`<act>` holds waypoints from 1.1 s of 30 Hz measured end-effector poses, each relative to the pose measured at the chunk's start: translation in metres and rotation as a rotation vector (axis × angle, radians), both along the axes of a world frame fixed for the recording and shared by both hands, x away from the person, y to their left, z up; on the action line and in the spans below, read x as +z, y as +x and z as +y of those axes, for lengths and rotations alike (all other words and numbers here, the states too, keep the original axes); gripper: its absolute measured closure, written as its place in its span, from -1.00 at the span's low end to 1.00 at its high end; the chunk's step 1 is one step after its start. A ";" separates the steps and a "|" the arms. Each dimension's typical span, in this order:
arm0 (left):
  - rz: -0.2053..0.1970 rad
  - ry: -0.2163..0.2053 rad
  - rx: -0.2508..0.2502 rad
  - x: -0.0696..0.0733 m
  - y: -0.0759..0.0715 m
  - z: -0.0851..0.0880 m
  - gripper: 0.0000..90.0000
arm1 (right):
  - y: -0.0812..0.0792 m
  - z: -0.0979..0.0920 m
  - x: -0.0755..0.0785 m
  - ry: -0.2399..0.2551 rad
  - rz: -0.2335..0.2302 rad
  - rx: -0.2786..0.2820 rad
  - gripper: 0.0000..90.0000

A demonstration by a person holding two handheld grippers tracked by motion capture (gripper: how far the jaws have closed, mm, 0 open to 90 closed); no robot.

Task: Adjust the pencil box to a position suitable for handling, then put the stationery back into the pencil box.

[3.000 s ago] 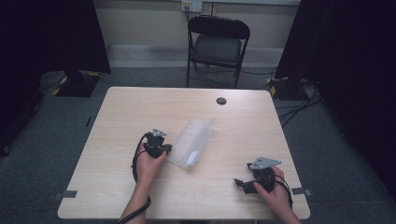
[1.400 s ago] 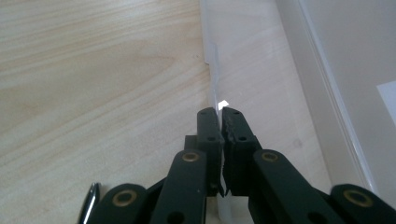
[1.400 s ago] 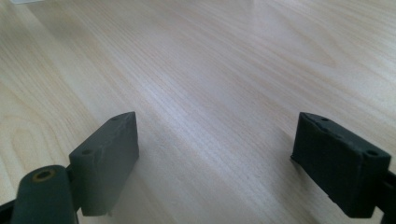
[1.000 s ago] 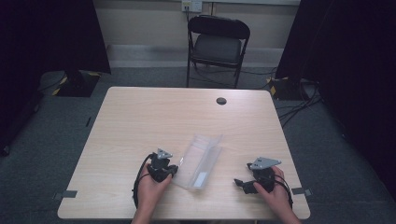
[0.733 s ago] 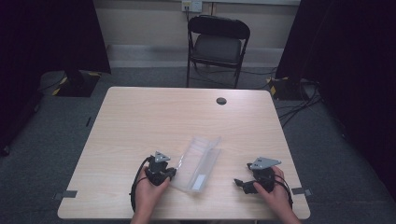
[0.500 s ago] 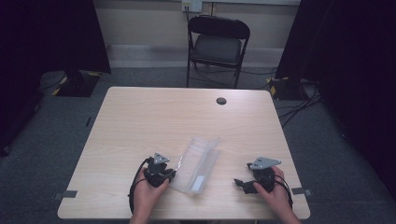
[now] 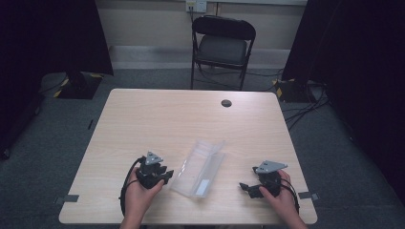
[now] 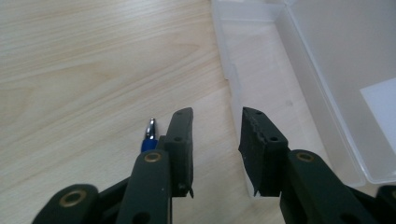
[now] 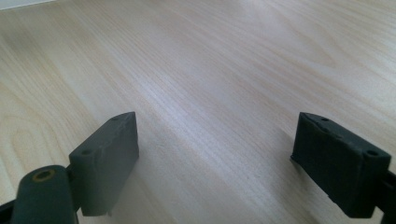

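The clear box [image 7: 199,167] lies open on the table [image 7: 143,124] between the two grippers, near the front edge, its lid laid flat. It looks light, thin-walled, stiff and slick, likely to skid if pushed, so a rim or wall edge is the best hold. The left gripper [image 8: 215,135], just beside the box, has just been opening, nothing between its jaws; a pen [image 8: 149,135] lies beside it. The right gripper [image 9: 215,149] stands wide and empty.

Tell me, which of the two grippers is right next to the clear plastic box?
The left gripper: its open jaws sit beside the box, with a pen by one jaw. The right gripper rests apart, over bare table.
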State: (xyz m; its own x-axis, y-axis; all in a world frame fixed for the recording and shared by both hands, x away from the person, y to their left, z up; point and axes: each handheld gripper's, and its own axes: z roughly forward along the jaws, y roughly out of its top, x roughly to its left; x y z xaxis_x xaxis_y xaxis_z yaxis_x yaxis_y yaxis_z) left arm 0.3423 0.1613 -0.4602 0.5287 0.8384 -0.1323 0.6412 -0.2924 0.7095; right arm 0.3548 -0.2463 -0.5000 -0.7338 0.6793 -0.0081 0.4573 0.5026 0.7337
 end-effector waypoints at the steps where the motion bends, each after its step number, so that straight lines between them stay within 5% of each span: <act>1: 0.004 -0.001 0.000 0.000 0.000 0.001 0.41 | 0.000 0.000 0.000 0.000 0.000 0.000 -0.70; 7: -0.001 -0.020 0.013 0.001 0.001 0.009 0.25 | 0.000 0.000 0.000 0.000 0.000 0.000 -0.70; 12: -0.031 -0.027 0.024 -0.001 0.001 0.020 -0.16 | 0.000 0.000 0.000 0.000 -0.001 0.001 -0.70; 16: -0.032 -0.016 0.024 -0.003 0.001 0.025 -0.30 | 0.000 0.000 0.000 0.001 0.000 0.001 -0.70; 33: -0.040 0.011 0.039 -0.008 0.000 0.042 -0.25 | 0.000 0.000 0.000 0.002 0.001 0.001 -0.70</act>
State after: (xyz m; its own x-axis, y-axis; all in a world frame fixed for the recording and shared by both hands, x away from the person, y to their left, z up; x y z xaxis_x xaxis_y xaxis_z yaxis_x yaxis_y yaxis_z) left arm 0.3424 0.2029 -0.4678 0.5003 0.8598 -0.1027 0.6232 -0.2752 0.7320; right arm 0.3549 -0.2462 -0.5001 -0.7348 0.6783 -0.0065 0.4570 0.5021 0.7342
